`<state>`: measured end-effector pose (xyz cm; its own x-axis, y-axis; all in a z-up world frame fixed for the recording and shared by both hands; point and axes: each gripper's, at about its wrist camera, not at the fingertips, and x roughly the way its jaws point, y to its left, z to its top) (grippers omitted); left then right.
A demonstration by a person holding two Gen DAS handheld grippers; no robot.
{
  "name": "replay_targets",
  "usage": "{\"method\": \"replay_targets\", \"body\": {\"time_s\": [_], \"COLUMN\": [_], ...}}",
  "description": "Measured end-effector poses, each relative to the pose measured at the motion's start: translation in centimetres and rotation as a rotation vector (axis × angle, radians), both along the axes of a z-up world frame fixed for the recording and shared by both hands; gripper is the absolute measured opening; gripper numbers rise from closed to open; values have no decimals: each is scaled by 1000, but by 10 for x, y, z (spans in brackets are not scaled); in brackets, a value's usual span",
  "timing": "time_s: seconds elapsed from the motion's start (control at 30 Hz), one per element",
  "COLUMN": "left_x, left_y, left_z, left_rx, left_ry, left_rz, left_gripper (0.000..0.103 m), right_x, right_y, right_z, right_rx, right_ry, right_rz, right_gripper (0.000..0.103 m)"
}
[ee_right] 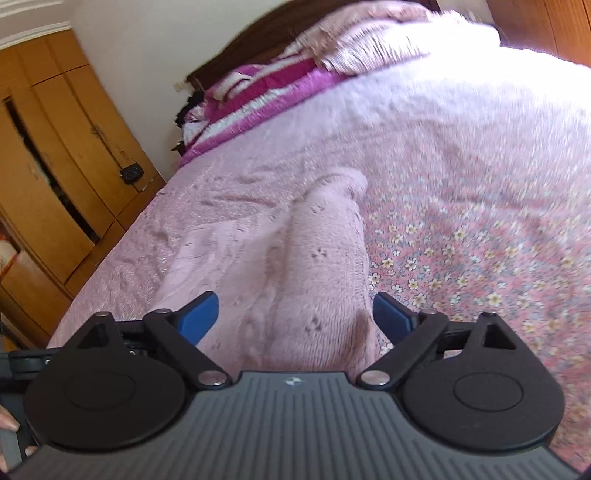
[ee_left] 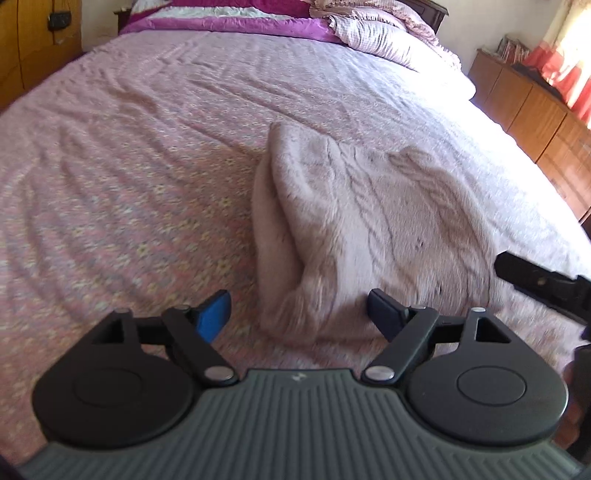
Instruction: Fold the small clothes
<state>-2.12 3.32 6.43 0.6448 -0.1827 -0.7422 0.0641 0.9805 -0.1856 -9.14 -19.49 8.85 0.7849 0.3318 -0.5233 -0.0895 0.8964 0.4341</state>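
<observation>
Garment inspection: a pale pink fluffy knit garment lies partly folded on the bed, on its pink floral bedspread, with its near end reaching between the blue pads of both tools. Left gripper has its jaws spread wide with nothing clamped, the garment's near left corner lying just beyond and between them; right gripper likewise stands wide open over the garment's near right edge, pads clear of the fabric. Long axis runs from near to far, toward the pillows.
</observation>
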Motion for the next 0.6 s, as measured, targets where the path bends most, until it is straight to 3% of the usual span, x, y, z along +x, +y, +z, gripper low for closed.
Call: {"method": "replay_targets", "body": {"time_s": [0.23, 0.43, 0.6], "left_x": [-32, -40, -47], "left_y": [-16, -31, -42], "left_z": [-8, -24, -38], "left_rx": [93, 139, 174], "left_ry": [-5, 11, 20], "left_rz": [-11, -3, 3], "left_gripper": [83, 83, 83], "right_x": [-39, -55, -55], "right_y": [12, 20, 27], "right_z": [-1, -15, -35], "right_rx": [-82, -161, -168], "right_ry": [-11, 31, 86], "right_rz": [33, -16, -9], "right_gripper": [99, 99, 99]}}
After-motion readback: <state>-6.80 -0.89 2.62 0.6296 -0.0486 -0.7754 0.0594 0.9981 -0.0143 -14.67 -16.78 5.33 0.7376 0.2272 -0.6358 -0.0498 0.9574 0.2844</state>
